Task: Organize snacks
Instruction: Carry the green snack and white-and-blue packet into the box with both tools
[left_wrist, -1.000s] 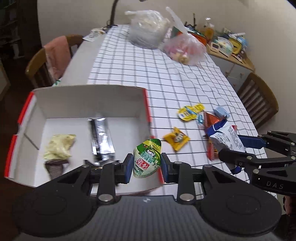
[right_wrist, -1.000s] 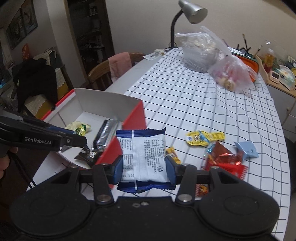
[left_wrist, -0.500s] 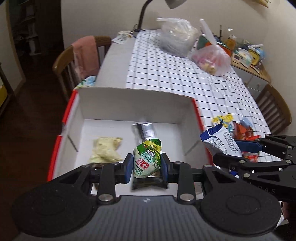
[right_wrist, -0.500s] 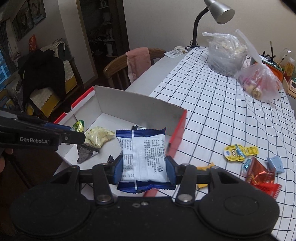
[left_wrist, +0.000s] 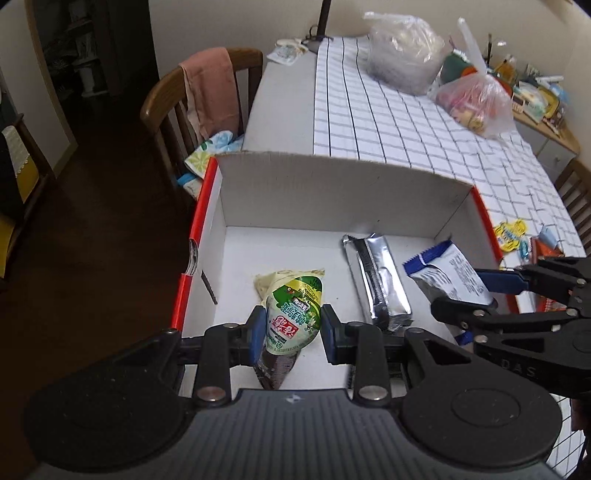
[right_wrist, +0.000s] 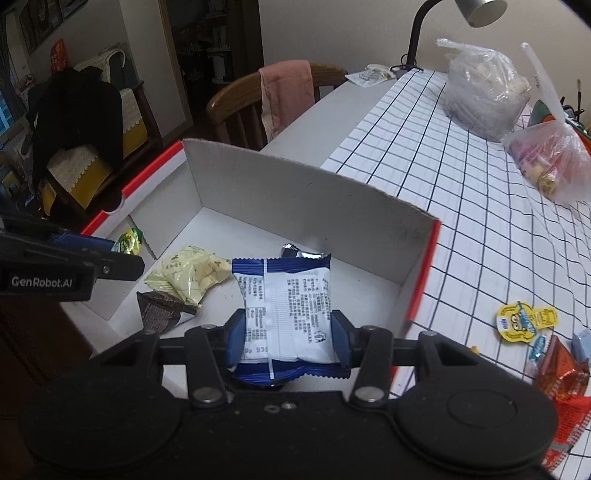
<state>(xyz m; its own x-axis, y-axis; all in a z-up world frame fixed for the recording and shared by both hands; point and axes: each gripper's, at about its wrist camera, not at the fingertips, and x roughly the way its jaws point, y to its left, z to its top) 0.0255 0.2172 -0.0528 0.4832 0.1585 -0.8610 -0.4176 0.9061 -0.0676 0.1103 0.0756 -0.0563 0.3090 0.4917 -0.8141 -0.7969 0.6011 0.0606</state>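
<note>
1. drop-off step: left tongs (left_wrist: 293, 332) clamping the green cone-shaped pouch (left_wrist: 293, 317), right tongs (right_wrist: 288, 341) pinching the blue-and-white flat packet (right_wrist: 286, 310); both are hanging over the white cardboard box (left_wrist: 332, 192).
2. next, likely: lowering, then parting each pair (clear of the silver foil bar (left_wrist: 376, 280)).
3. crinkly film wrappers, stiff matte box; more snacks are waiting on the checked table (right_wrist: 480, 221).
</note>
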